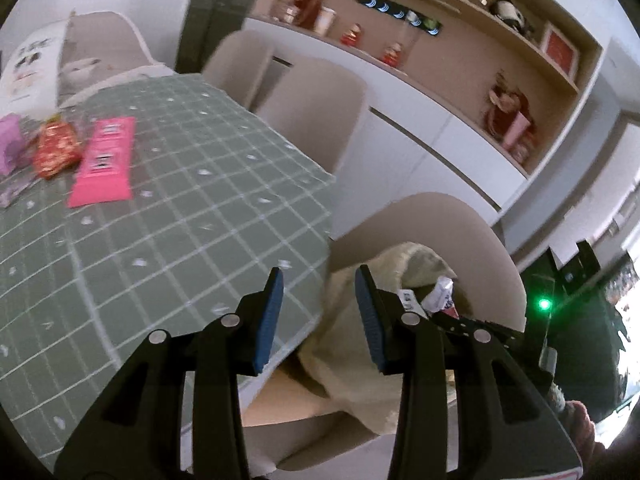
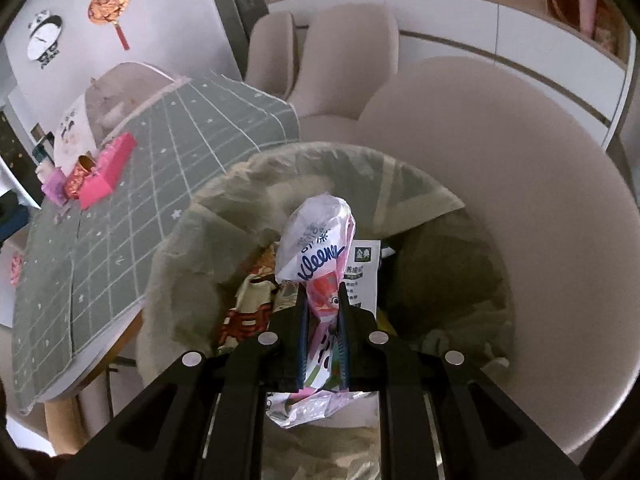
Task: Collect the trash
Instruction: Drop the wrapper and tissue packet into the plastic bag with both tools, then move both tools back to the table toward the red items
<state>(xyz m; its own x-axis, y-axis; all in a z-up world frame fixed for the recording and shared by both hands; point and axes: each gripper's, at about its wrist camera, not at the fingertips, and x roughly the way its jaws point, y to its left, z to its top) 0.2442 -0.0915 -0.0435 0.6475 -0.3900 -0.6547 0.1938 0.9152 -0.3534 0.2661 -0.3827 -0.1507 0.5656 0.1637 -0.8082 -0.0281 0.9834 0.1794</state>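
Note:
My right gripper [image 2: 323, 292] is shut on a crumpled Kleenex tissue wrapper [image 2: 316, 248], held over the open mouth of a pale green trash bag [image 2: 192, 248] that sits on a beige chair. Other wrappers lie inside the bag. My left gripper [image 1: 318, 280] is open and empty, over the table edge beside the bag [image 1: 348, 344]. On the green checked tablecloth [image 1: 180, 200] lie a pink packet [image 1: 105, 160], a red and gold wrapper [image 1: 56, 148] and a purple wrapper [image 1: 10, 144]; they also show in the right wrist view, the pink packet [image 2: 108, 170] nearest.
Beige chairs [image 1: 312, 116] stand along the table's far side. The chair back [image 2: 520, 200] curves behind the bag. A white cabinet with shelves of ornaments [image 1: 460, 80] lines the wall. A white carton [image 1: 28, 68] stands at the table's far end.

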